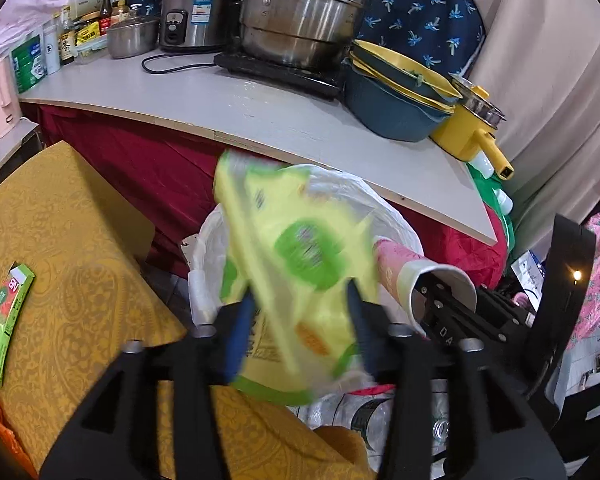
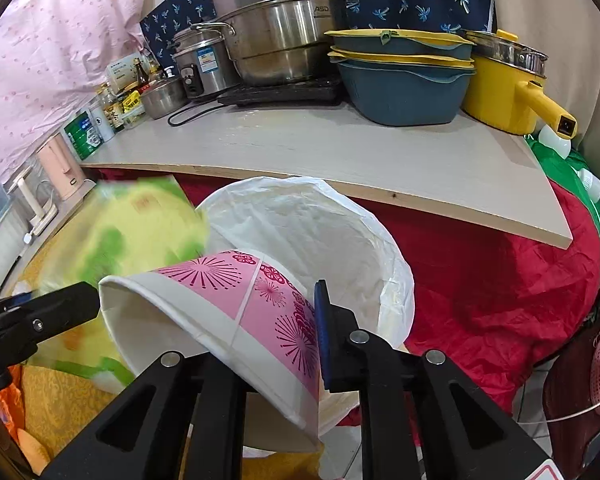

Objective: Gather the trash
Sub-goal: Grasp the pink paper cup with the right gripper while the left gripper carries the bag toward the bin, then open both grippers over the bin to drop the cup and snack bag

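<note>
A yellow-green plastic wrapper [image 1: 296, 256] is blurred with motion between the fingers of my left gripper [image 1: 300, 316], whose jaws stand apart, over a bin lined with a white bag [image 1: 384, 200]. The wrapper also shows in the right wrist view [image 2: 132, 224]. My right gripper [image 2: 260, 340] is shut on a pink and white paper cup [image 2: 236, 312], held tilted over the white-lined bin [image 2: 340, 232]. The cup also shows in the left wrist view [image 1: 412, 276].
A grey countertop [image 1: 260, 112] behind the bin carries steel pots [image 1: 300, 20], a rice cooker [image 1: 192, 16], blue-yellow basins [image 1: 396, 96] and a yellow pot [image 1: 472, 128]. A yellow-clothed table [image 1: 68, 248] at left holds a green box [image 1: 4, 328]. Red cloth [image 2: 480, 272] hangs under the counter.
</note>
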A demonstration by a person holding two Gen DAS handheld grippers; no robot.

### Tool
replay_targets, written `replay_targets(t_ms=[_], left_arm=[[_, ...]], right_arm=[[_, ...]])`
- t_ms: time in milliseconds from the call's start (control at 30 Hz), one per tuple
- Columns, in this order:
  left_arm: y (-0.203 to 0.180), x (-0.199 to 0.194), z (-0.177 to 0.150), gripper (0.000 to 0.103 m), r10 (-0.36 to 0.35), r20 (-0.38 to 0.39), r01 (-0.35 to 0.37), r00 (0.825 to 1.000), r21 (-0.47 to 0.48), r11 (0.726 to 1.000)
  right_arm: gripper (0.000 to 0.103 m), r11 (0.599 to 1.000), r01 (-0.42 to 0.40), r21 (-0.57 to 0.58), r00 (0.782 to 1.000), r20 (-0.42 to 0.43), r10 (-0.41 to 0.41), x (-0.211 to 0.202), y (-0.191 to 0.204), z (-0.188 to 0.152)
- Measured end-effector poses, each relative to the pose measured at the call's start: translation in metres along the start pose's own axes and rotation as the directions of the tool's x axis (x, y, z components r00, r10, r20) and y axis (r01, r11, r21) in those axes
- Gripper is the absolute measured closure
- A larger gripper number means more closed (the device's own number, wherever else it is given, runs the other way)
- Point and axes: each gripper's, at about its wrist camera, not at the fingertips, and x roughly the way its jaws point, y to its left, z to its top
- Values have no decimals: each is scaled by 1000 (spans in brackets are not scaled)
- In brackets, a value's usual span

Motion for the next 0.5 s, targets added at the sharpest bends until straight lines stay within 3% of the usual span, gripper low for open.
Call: replay_targets(t_ms=[133, 300, 500], left_arm=[[6, -1, 6, 45, 7, 19, -7, 1000, -31, 999], [19, -11, 7, 45, 30, 39, -28, 999, -61, 998], [32, -27, 5, 45, 40, 63, -34, 997, -87, 996]], right_arm=[[85, 1000, 2, -11, 1000, -13, -3, 12, 3, 0], [64, 1000, 0, -19, 1000, -18, 0, 20, 11, -2], [61, 1000, -7, -24, 1000, -16, 6, 18, 19, -5]])
